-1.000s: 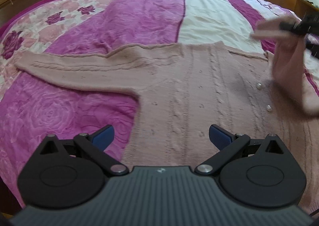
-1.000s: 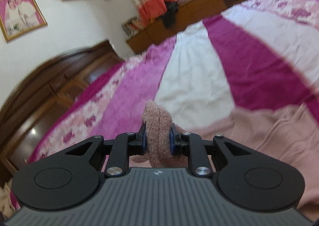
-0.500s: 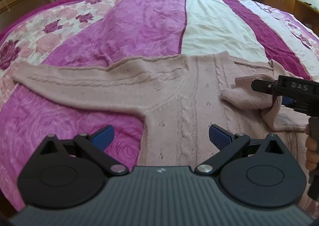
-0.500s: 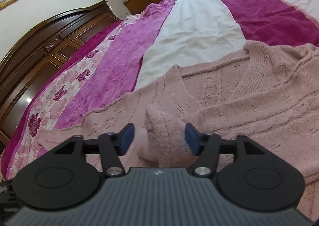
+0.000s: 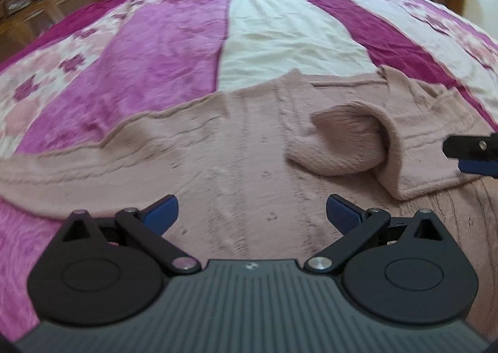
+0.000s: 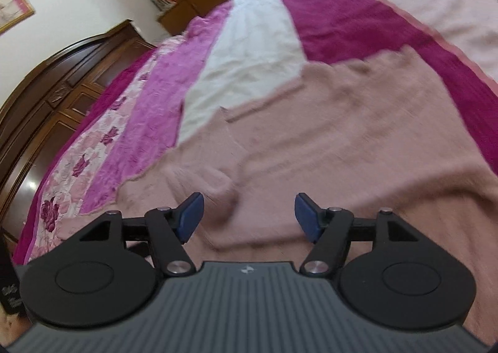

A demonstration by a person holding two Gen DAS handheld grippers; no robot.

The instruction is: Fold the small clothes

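On the bed (image 5: 174,51), your pink sweater (image 5: 236,147) has one sleeve (image 5: 345,141) folded in, the other outstretched; both your left gripper (image 5: 251,213) and right gripper (image 6: 249,213) hover spread apart, empty.

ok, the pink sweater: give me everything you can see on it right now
The pink sweater is a fuzzy cable-knit that lies flat on the striped bedspread. One sleeve stretches out straight to the left. The other sleeve is folded in across the chest, its cuff end rumpled into a soft hump. The left gripper and the right gripper hover over it, fingers spread, with nothing between them.
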